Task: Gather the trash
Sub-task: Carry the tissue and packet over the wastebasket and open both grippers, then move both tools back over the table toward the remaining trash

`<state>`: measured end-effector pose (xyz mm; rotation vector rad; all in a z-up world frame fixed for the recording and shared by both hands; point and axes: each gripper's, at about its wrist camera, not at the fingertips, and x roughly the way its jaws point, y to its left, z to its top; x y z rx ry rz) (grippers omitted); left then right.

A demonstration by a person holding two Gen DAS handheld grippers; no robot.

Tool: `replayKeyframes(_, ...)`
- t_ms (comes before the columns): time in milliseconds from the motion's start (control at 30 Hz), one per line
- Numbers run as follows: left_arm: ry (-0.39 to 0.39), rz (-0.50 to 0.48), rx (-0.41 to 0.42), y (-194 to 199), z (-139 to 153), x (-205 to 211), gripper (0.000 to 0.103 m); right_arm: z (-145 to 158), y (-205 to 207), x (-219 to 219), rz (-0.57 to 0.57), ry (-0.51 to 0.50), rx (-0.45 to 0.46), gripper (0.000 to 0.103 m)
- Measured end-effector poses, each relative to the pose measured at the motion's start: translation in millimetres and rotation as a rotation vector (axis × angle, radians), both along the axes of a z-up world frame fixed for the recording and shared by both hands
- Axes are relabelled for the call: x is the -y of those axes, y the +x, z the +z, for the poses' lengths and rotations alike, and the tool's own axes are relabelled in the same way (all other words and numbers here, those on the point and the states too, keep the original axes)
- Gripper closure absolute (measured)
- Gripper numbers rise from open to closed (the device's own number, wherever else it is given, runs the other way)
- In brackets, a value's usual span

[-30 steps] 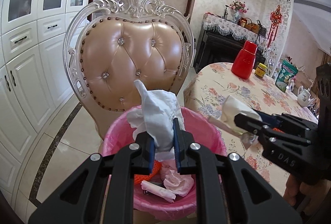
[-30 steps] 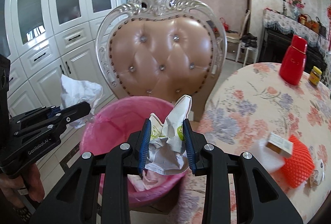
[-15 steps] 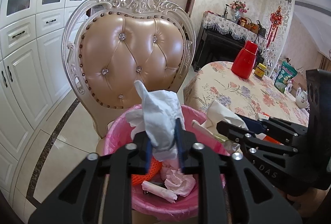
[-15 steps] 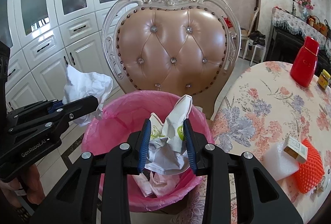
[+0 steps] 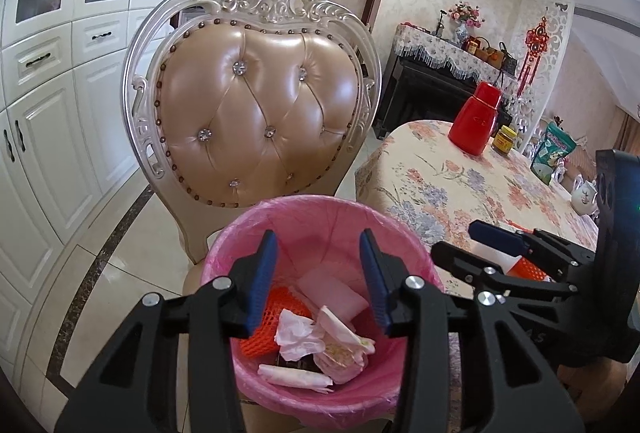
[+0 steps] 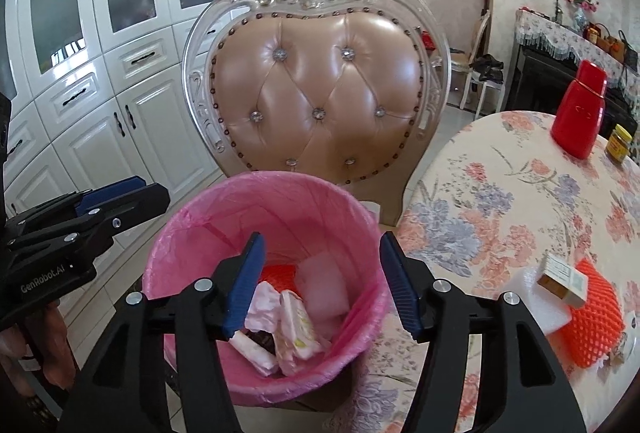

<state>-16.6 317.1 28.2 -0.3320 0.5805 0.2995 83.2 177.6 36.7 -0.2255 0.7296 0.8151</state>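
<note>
Pink bag-lined bin [image 5: 320, 217] is sitting on the floor between the padded chair [image 5: 256, 113] and the near edge of the flowery table [image 5: 460, 185], and both claws are hanging right over its mouth. The left claw [image 5: 319, 275] and the right claw [image 6: 322, 283] have both just been opening, and now they're standing apart with nothing between the blue pads, so I'm reading this as the drop step just wrapping up. Trash is lying at the bottom of the bin: crumpled tissue [image 5: 296, 337], a printed wrapper [image 6: 294, 329], a white foam pad [image 6: 322, 287] and a bit of orange foam net [image 5: 276, 317]. Still waiting near the table's near edge, in the right wrist view, are a second orange net [image 6: 588, 317], a small box [image 6: 562, 283] resting across it and a white foam piece [image 6: 536, 297] touching both, so I'm guessing the next move is swinging the right claw over there, keeping it wide, and closing on one of those. The red flask [image 6: 580, 113] and yellow-lidded jar [image 6: 618, 143] toward the far edge don't look like trash to me. Hard to say what the dark thing under the tissue is, and the bin's base is getting cut off by the claw arms. A bit of the person's hand [image 6: 52, 349] is peeking in at the lower left.
</note>
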Motion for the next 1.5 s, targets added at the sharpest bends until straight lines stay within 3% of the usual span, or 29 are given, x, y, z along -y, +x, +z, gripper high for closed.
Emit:
replayKeyframes(100, 0.006, -0.013, 0.0, 5, 1, 8, 0.06, 2, 3, 17, -0.029, 0.005, 0.012, 0.037)
replayKeyframes(900, 0.018, -0.214, -0.013, 82, -3, 126, 0.05, -7, 59, 210, -0.356, -0.005, 0.027, 0.028)
replayKeyframes(1267, 0.027, -0.258, -0.023, 109, -3, 163, 0.048, -28, 95, 242, -0.384, -0.024, -0.002, 0.025)
replayKeyframes(1500, 0.026, -0.288, -0.039, 130, -9, 177, 0.041, -51, 118, 239, -0.365, -0.036, -0.047, 0.025)
